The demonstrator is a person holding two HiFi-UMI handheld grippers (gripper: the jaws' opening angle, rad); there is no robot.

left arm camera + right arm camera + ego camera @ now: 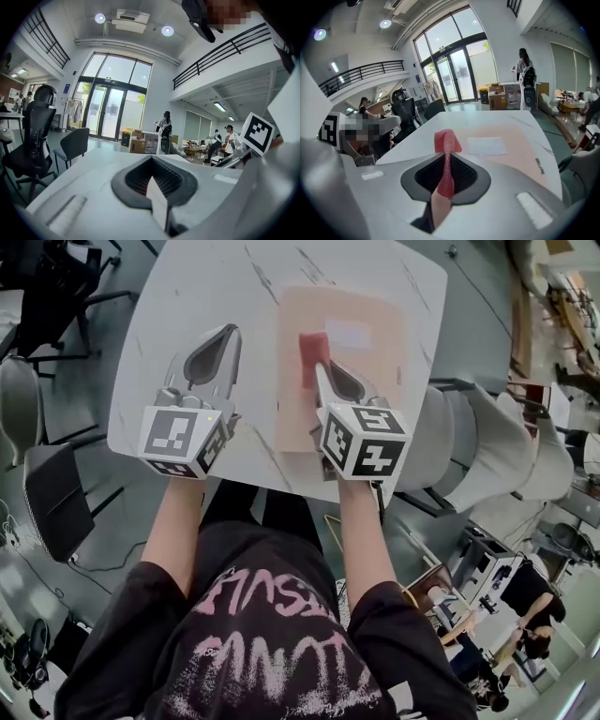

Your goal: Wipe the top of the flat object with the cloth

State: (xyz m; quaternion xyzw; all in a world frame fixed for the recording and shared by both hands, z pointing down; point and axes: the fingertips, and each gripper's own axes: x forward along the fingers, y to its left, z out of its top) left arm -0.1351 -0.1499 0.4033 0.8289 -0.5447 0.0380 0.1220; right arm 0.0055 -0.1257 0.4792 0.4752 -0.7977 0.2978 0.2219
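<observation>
Nearest, the person's black shirt [262,643] and bare forearms [178,521] lead out to both tools. Right gripper [317,369] is pinched on the red mesh cloth [312,351], a narrow folded strip. Its long axis runs straight ahead of the jaws, with the free end beyond the tips. Beneath lies the flat object [375,371], a pale peach mat, its long axis likewise running forward from that gripper. A white patch [349,334] sits ahead and right of the tips. Left gripper [228,332], jaws pressed together on nothing, is over the white, grey-veined table [169,296], left of the mat. Around stand grey chairs [47,493], glass doors [108,112] and a railed mezzanine [220,54].
</observation>
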